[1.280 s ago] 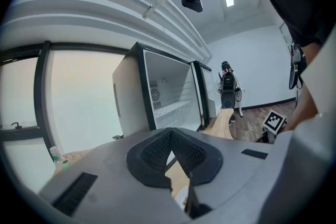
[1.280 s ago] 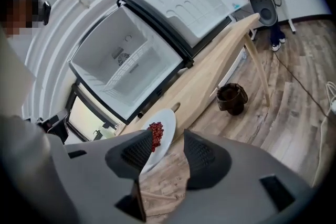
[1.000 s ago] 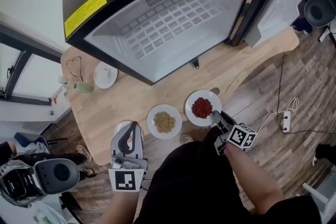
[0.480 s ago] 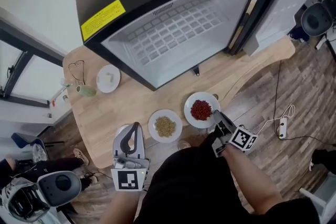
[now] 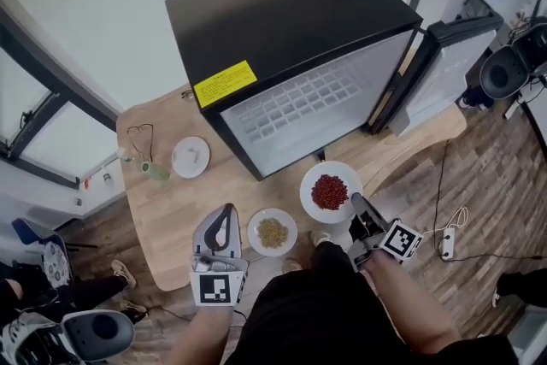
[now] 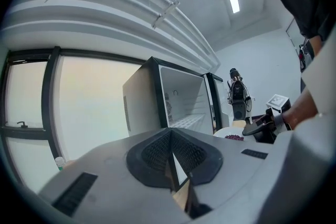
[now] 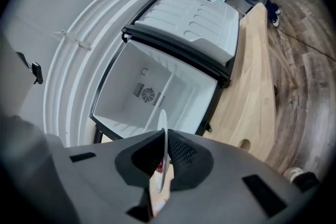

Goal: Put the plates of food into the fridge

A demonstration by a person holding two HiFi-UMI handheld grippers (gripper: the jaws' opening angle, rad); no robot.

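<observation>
Three plates, one open fridge; one plate gripped.

My right gripper (image 5: 355,203) has just closed its jaws on the rim of the round white plate of red food (image 5: 309,184), held in front of the black fridge (image 5: 282,21), whose white interior is empty. My left gripper (image 5: 224,214) is closed on nothing. On the wooden table (image 5: 171,201): one white plate of tan grains (image 5: 256,232) and one small white plate (image 5: 179,158), contents unclear.

Three plates (image 5: 312,184) (image 5: 255,232) (image 5: 179,160), two grippers (image 5: 224,214) (image 5: 355,202), one fridge (image 5: 291,30), one table (image 5: 175,209).
</observation>
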